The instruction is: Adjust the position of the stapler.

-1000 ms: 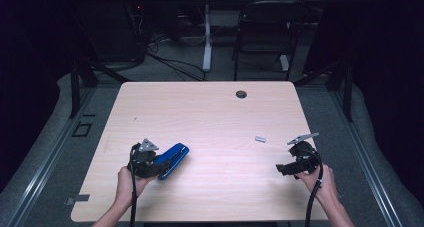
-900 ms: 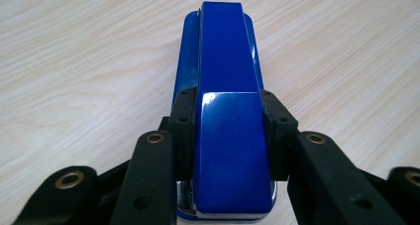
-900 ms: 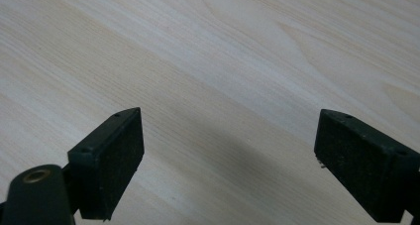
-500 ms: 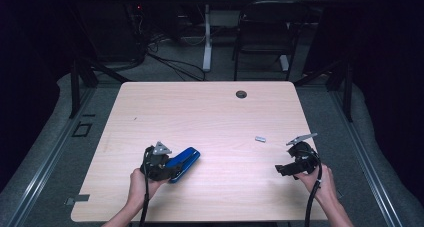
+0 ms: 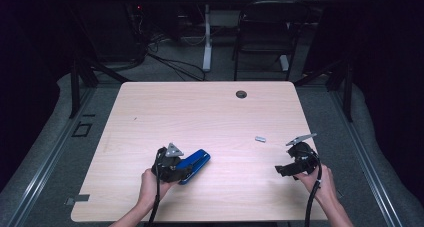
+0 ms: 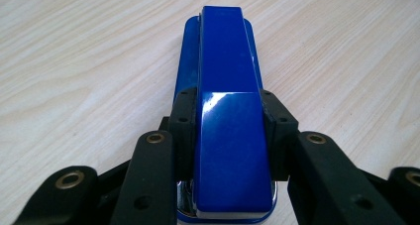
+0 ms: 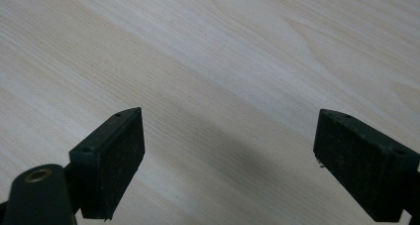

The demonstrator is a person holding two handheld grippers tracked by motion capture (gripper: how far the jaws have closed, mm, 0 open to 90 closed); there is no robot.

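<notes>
The left gripper (image 5: 186, 168) clamps a blue stapler (image 6: 225, 111); the right gripper (image 5: 285, 169) gapes; a small metal piece (image 5: 260, 139) lies at its eleven o'clock, apart.

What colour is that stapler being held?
Glossy blue stapler, clearest in the left gripper view.

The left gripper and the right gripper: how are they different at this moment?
The left gripper is shut on the blue stapler; the right gripper is open and holds nothing. The left gripper's jaws stand close together, the right gripper's wide apart. Both are low over the wooden table, each in one hand.
</notes>
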